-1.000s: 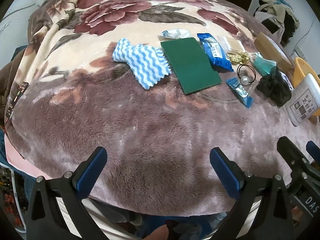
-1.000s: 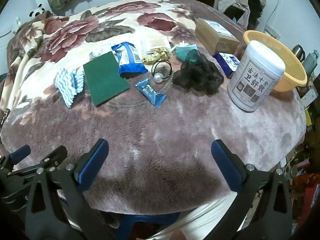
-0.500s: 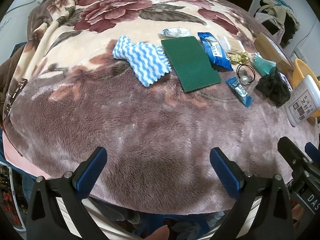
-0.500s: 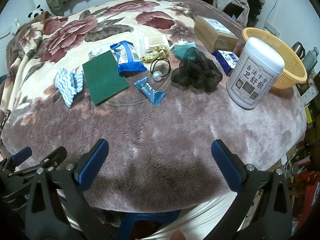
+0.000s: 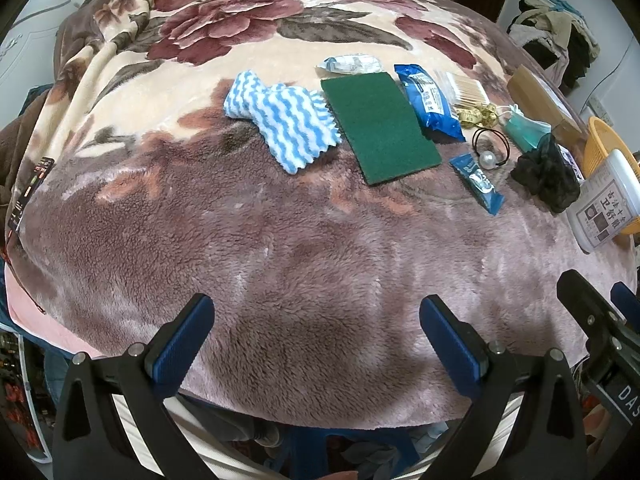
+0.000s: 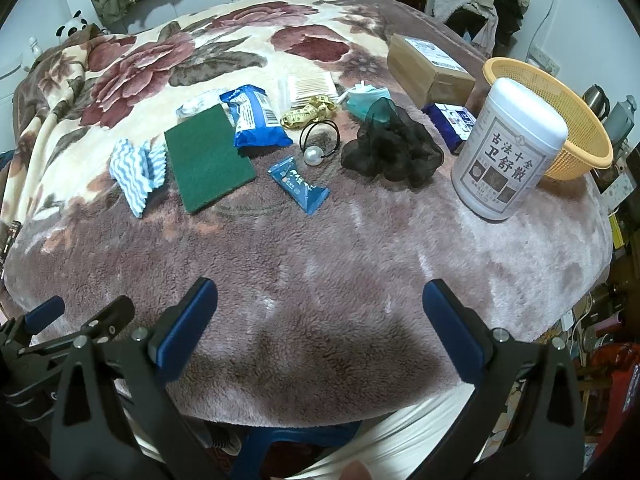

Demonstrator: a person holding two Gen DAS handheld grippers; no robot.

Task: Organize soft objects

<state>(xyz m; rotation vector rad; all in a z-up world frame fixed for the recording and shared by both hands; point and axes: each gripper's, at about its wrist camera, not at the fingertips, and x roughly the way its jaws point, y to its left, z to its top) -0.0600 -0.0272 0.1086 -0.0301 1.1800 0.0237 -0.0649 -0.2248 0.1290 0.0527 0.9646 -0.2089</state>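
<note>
My two clamp-style grippers, black frames with blue pads.

My left gripper [image 5: 316, 332] has two matte black arms, each ending in a ribbed blue pad [image 5: 182, 338], with small silver screws [image 5: 137, 349] at the joints. My right gripper [image 6: 320, 320] is built the same: black arms, blue pads [image 6: 452, 330], silver screws [image 6: 498, 334]. From the left camera, its black body shows white letters "DAS" [image 5: 628, 394] at the edge. I wear something pale [image 6: 404, 436] below.
</note>
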